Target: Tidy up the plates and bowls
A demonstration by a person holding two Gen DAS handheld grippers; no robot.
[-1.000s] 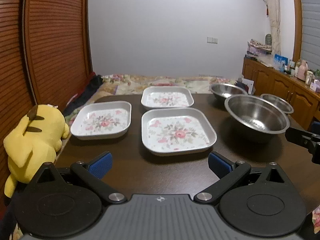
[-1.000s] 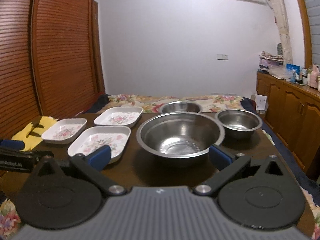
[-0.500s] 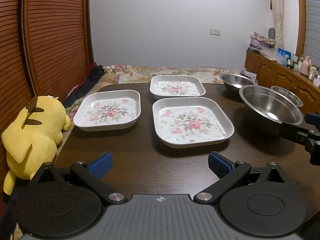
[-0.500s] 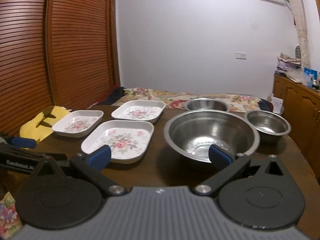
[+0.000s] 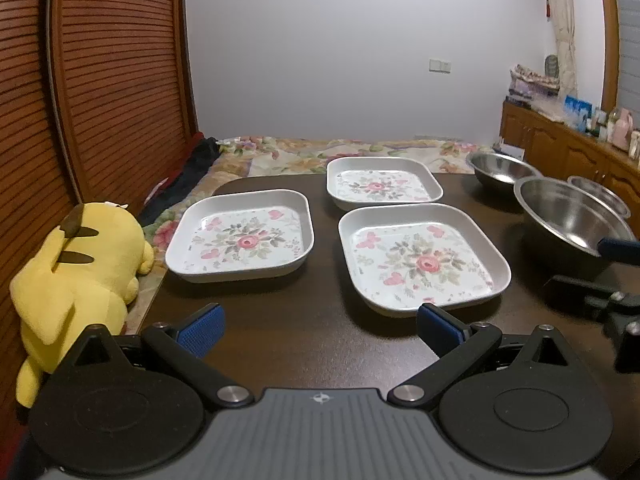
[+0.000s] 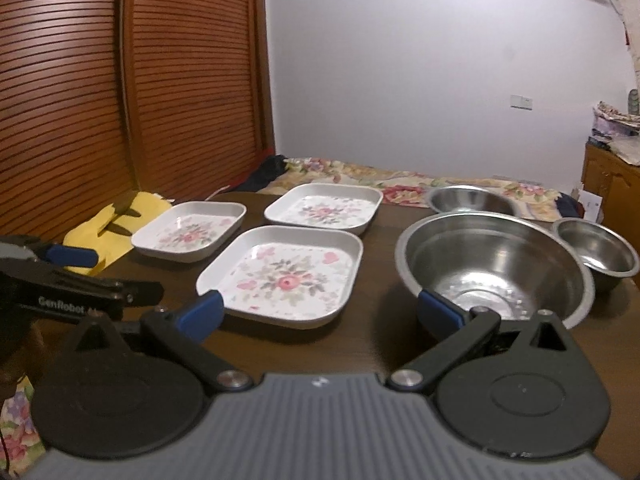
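Observation:
Three square white plates with flower prints lie on the dark table: a near one (image 5: 422, 258) (image 6: 286, 274), a left one (image 5: 242, 236) (image 6: 190, 234) and a far one (image 5: 382, 184) (image 6: 324, 210). To their right stand a big steel bowl (image 5: 568, 220) (image 6: 494, 264) and two smaller steel bowls (image 6: 596, 248) (image 6: 468, 198). My left gripper (image 5: 318, 326) is open, just short of the near plate. My right gripper (image 6: 320, 310) is open too, its right fingertip (image 6: 438, 308) over the big bowl's near rim.
A yellow plush toy (image 5: 76, 280) lies off the table's left edge, against slatted wooden doors (image 5: 100, 80). Behind the table is a bed with a flowered cover (image 5: 320, 152). A wooden sideboard (image 5: 572, 152) with clutter runs along the right.
Both grippers have moved forward and turned left, so the plates and big bowl look closer. Both stay open, and no dish has moved.

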